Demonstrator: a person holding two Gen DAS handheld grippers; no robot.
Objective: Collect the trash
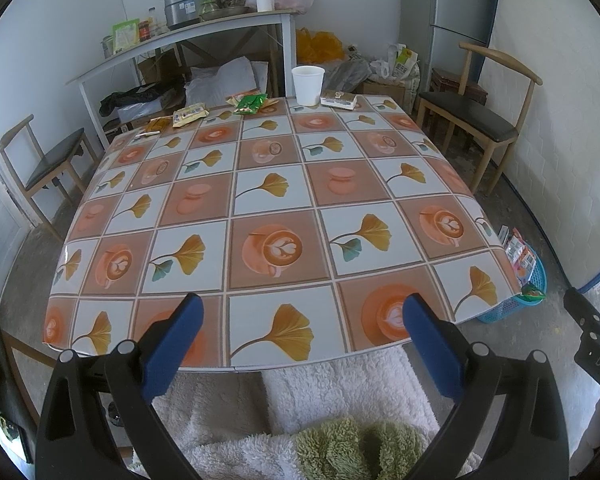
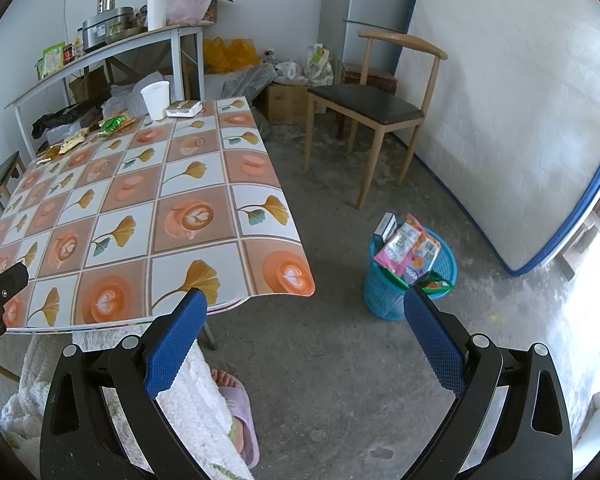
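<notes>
Left wrist view is showing the left gripper (image 1: pixel 302 312) hovering at the near edge of the surface (image 1: pixel 260 196), its blue fingers (image 1: pixel 180 340) spread wide and holding nothing, which is reading as a stance for reaching out across the patterned cloth. Everything left to gather is sitting along the far edge, well apart from both tools: a white paper cup (image 1: pixel 308 85) standing upright, a small flat box (image 1: pixel 339 99) just beside it, a green wrapper (image 1: pixel 251 103), a yellow packet (image 1: pixel 189 115) and a thin orange wrapper (image 1: pixel 156 123) trailing off toward the left corner. Right wrist view is looking past the surface's corner to the floor, where a blue basket (image 2: pixel 410 276) is standing near the person's side, likely placed there so that each piece can be dropped in without a long carry. It is already holding a pink packet (image 2: pixel 404 248), a dark box (image 2: pixel 385 227) and a green wrapper hanging over its rim (image 2: pixel 436 284), so the job is looking partly done. The right gripper (image 2: pixel 302 312) is also hanging released, fingers (image 2: pixel 436 340) apart and empty, facing toward the basket rather than the litter. A person's foot in a pink slipper (image 2: pixel 240 412) is showing below, beside a fluffy white garment (image 2: pixel 196 396). The far placement is making the next grasp a full stretch across the cloth, probably for the left side.
</notes>
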